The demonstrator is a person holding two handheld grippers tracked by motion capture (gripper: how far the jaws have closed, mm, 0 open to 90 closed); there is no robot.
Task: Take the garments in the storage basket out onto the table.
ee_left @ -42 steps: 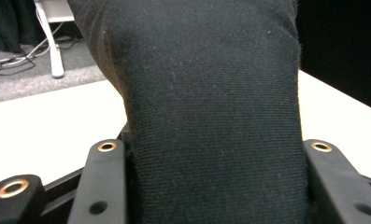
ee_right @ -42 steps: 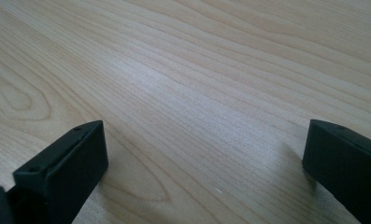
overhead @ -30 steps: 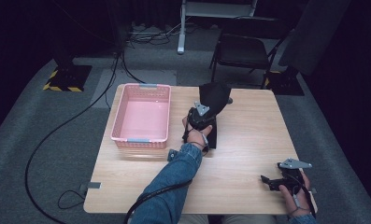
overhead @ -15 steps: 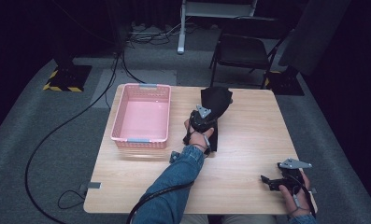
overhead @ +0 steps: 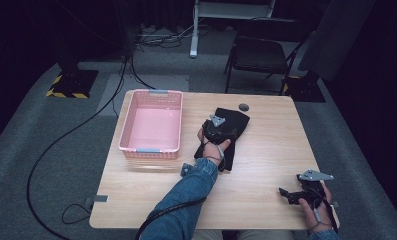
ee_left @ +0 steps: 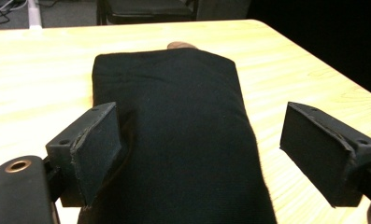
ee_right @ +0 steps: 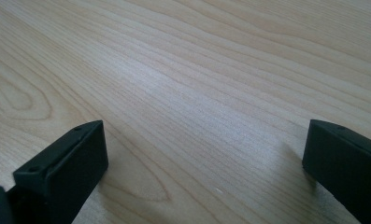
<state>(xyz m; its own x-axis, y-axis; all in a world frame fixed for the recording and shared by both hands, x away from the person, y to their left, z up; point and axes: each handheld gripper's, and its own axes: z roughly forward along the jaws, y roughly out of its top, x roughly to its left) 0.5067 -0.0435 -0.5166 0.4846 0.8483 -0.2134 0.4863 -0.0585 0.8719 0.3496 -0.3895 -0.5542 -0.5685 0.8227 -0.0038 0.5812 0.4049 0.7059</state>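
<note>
The folded black cloth (overhead: 231, 125) lies flat on the wooden table (overhead: 266, 165), a little far of centre and just right of the pink basket (overhead: 152, 125). In the left gripper view the black cloth (ee_left: 174, 126) reads as a neat oblong with squared far corners, a fine knit surface and slight padding from its layers.

Handling, as a judgement: light, soft and limp. It will sag and may unfold if lifted by one layer. The knit should give the pads fair friction, so slipping is a minor risk and breakage is none. The soundest hold is across a folded edge or near corner, pinching all layers together.

Orientation: the long axis runs from the near-left end, under the left hand, to the far-right end, which points toward the small dark round mark (overhead: 244, 106) on the table. The short sides are the near and far ends.

The left gripper (overhead: 219, 131) rests over the near half of the cloth. Its jaws have just been opening and now stand wide; the cloth lies between them, with the right pad clear of the fabric, so nothing is gripped.

The right gripper (overhead: 290, 194) sits at the near right corner of the table, well apart from the cloth, jaws wide over bare wood, holding nothing.

A black chair (overhead: 263, 52) stands beyond the far edge.
</note>
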